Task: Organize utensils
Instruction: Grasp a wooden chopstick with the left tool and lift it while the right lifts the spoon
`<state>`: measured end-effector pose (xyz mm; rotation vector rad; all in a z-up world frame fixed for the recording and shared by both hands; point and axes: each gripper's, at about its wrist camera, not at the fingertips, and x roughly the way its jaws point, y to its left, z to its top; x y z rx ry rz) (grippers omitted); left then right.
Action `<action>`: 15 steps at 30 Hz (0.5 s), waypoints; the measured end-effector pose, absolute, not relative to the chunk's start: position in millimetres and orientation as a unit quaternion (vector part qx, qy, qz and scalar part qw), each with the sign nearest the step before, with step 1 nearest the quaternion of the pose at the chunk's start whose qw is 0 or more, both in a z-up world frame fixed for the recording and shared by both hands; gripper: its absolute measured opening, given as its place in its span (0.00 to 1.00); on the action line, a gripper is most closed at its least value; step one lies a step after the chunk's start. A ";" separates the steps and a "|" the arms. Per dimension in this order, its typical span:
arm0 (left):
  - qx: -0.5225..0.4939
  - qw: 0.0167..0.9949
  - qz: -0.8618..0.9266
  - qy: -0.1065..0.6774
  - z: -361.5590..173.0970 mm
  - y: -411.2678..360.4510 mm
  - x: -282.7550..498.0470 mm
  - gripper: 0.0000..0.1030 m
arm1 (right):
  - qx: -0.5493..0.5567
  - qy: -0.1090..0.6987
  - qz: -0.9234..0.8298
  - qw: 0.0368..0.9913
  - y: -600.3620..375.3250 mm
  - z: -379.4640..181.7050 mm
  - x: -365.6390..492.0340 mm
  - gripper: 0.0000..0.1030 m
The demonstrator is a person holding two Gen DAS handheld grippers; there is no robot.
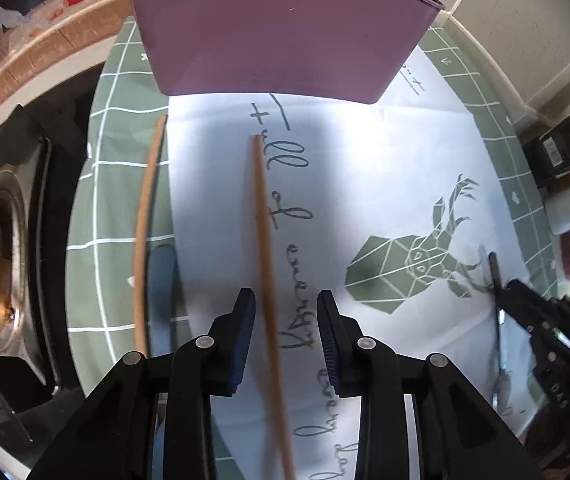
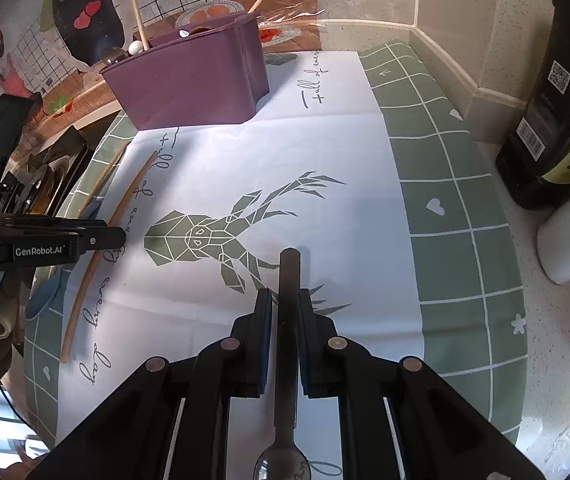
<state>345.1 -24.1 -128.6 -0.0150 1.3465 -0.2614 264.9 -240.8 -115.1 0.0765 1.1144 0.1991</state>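
Note:
A purple utensil holder stands at the far end of the mat; it also shows in the right wrist view with chopsticks and utensils in it. My left gripper is open, its pads either side of a wooden chopstick lying on the mat. A second chopstick lies to its left, beside a blue spoon. My right gripper is shut on the dark handle of a metal spoon, whose bowl points back toward the camera. The left gripper shows at the left there.
A white and green mat with a deer print covers the counter. A stove burner lies to the left. A dark bottle, a white container and packets stand at the right by the wall.

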 end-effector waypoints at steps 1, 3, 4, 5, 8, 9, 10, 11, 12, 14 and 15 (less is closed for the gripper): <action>-0.012 0.774 -0.125 0.620 -128.6 -23.3 345.2 0.30 | 0.035 0.527 0.094 0.844 -241.1 -115.3 264.3 0.10; -0.001 0.783 -0.124 0.610 -128.6 -26.9 343.0 0.22 | 0.030 0.527 0.091 0.845 -241.0 -115.6 263.4 0.10; 0.003 0.787 -0.124 0.604 -128.8 -29.1 341.7 0.16 | 0.028 0.527 0.090 0.845 -240.8 -115.7 263.2 0.10; 0.007 0.790 -0.123 0.600 -129.2 -32.4 341.3 0.14 | 0.025 0.526 0.089 0.845 -240.5 -115.7 262.6 0.10; 0.003 0.796 -0.126 0.593 -128.7 -33.1 336.3 0.07 | 0.020 0.526 0.090 0.845 -240.1 -114.9 261.4 0.10; -0.005 0.799 -0.128 0.587 -125.4 -32.3 333.1 0.07 | 0.019 0.526 0.091 0.845 -240.1 -114.4 261.2 0.10; -0.010 0.803 -0.131 0.581 -122.1 -31.7 329.5 0.07 | 0.017 0.527 0.093 0.845 -240.2 -113.3 260.6 0.10; -0.016 0.811 -0.133 0.569 -115.6 -29.7 323.7 0.07 | 0.018 0.526 0.093 0.845 -241.3 -111.6 260.3 0.10; -0.021 0.819 -0.135 0.557 -108.2 -27.6 317.7 0.07 | 0.022 0.526 0.094 0.845 -243.3 -109.9 260.2 0.11; -0.035 0.832 -0.138 0.536 -94.6 -21.7 307.5 0.07 | 0.033 0.527 0.097 0.844 -248.6 -105.9 260.6 0.13; -0.047 0.837 -0.139 0.526 -88.0 -17.5 302.3 0.07 | 0.039 0.527 0.096 0.843 -251.9 -104.2 261.0 0.14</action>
